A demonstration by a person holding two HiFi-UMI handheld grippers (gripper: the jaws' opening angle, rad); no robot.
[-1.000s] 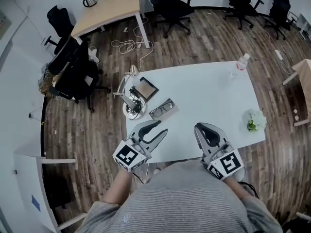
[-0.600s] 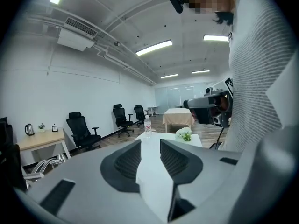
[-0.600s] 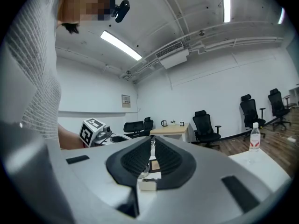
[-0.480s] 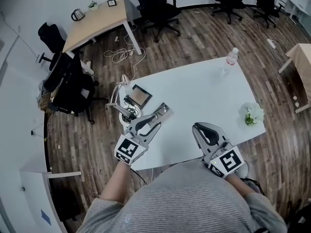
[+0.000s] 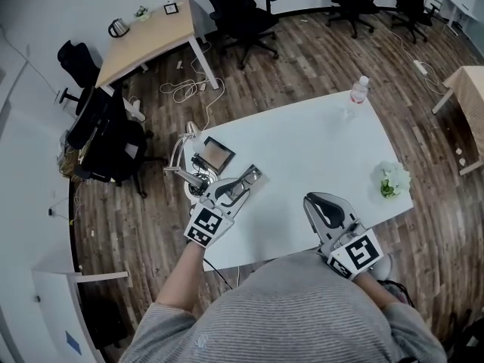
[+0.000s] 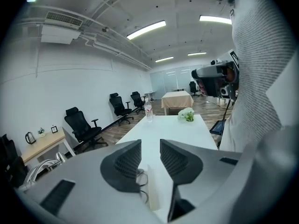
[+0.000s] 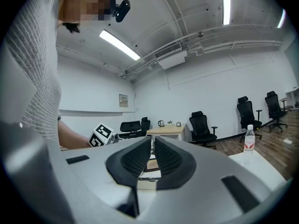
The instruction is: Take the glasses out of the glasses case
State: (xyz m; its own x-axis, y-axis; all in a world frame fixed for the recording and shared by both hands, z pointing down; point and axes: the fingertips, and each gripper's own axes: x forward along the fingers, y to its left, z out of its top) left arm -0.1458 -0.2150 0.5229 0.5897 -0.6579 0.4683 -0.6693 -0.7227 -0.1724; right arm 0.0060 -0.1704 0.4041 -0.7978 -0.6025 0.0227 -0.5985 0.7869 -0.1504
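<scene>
Tabletop [image 5: 318, 153], glasses case [image 5: 255, 175] toward left edge

Left gripper [image 5: 240, 184] and right gripper [image 5: 322, 200], both mine: grey bodies, black ribbed pads, cubes with black-and-white square markers. Table [image 5: 318, 146]: plain white. Glasses case [image 5: 258, 175]: grey. Bottle [image 5: 358, 91]: clear, red label. Flowers [image 5: 390, 180]: white, green leaves. Floor [image 5: 302, 59]: brown wood planks. My shirt [image 5: 287, 316]: grey, finely striped.

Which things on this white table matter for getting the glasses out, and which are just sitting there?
In the job: glasses case; left gripper, jaws apart, at the case; right gripper, jaws together.
Just lying about: water bottle; flowers; desk lamp; flat framed panel.
</scene>
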